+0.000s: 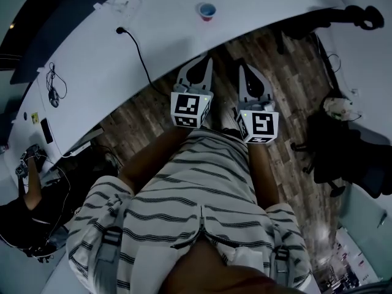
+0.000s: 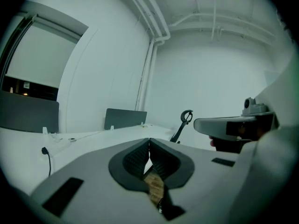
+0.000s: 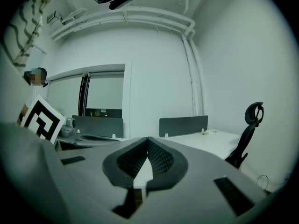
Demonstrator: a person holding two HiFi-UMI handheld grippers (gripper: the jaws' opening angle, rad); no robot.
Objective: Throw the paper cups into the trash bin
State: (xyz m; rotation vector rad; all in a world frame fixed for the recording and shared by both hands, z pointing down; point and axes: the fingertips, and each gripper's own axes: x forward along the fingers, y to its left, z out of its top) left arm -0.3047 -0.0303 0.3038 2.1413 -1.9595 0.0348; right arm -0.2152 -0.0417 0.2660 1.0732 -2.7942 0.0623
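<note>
**White desk (image 1: 184, 29) bears a lone paper cup while two grippers hang shut and empty**

One paper cup (image 1: 207, 11), bluish at the mouth and red down its side, stands upright near the far edge of the long curved desk in the head view, with bare tabletop all round it. A black cable (image 1: 138, 54) runs across the same surface to the cup's left, well apart from it. On the near side of the desk edge, over the wood floor (image 1: 288, 60), the left gripper (image 1: 205, 59) and the right gripper (image 1: 244, 66) are held side by side and point towards the desk, each short of the cup and touching nothing. The left gripper view shows its ribbed pads pressed together at the tips (image 2: 149, 141) with nothing between them, and the right gripper view shows the same: pads met (image 3: 148, 140), no object in the grip. Behind the marker cubes is the person's striped shirt (image 1: 202, 195). A dark office chair (image 1: 337, 146) sits off to the right by the wall, and grey divider panels (image 3: 183, 125) stand along the desks in the white room beyond
</note>
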